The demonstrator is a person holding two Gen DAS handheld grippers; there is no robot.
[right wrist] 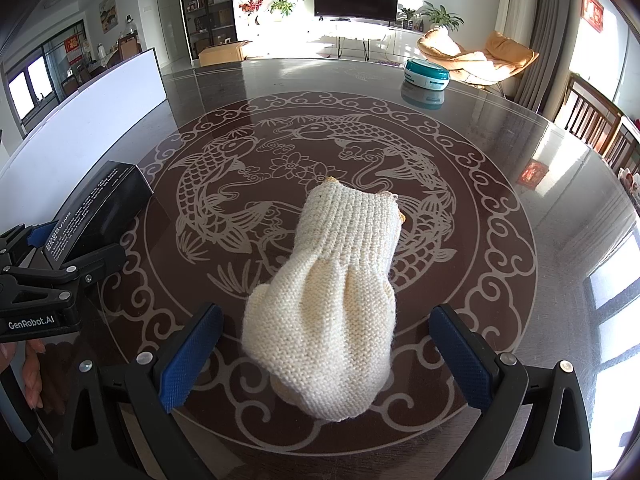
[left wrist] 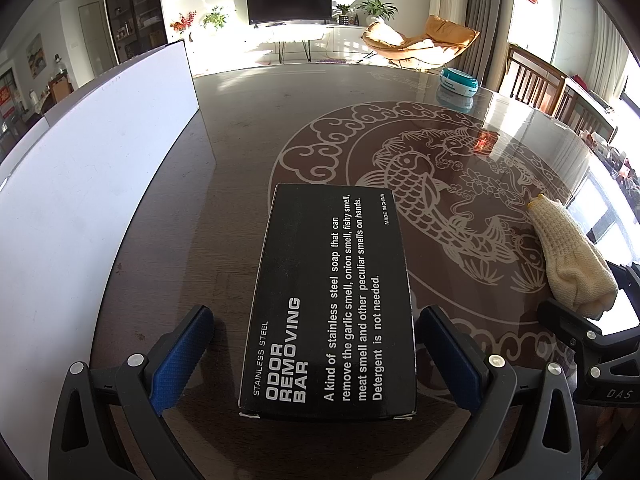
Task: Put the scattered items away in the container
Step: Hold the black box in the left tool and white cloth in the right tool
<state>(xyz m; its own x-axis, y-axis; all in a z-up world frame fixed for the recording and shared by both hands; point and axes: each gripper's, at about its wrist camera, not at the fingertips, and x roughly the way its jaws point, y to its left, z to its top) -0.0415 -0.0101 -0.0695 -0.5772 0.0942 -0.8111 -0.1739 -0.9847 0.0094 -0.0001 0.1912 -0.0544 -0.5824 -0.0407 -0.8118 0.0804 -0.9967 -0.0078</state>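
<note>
Black rectangular cardboard box printed "ODOR REMOVING BAR" (left wrist: 328, 304) lies flat on the glossy dark round table with pale fish engraving (left wrist: 240, 132), lower centre of the left wrist view, between the spread blue-padded fingers of the left gripper (left wrist: 316, 356); neither pad touches it. Cream knitted glove (right wrist: 332, 320) lies lower centre of the right wrist view, between the parted fingers of the right gripper (right wrist: 326, 356), also untouched. White flat-sided container (left wrist: 80, 184) stands at left of frame. Teal-and-white round tin (right wrist: 427, 74) sits upper right, well apart.
</note>
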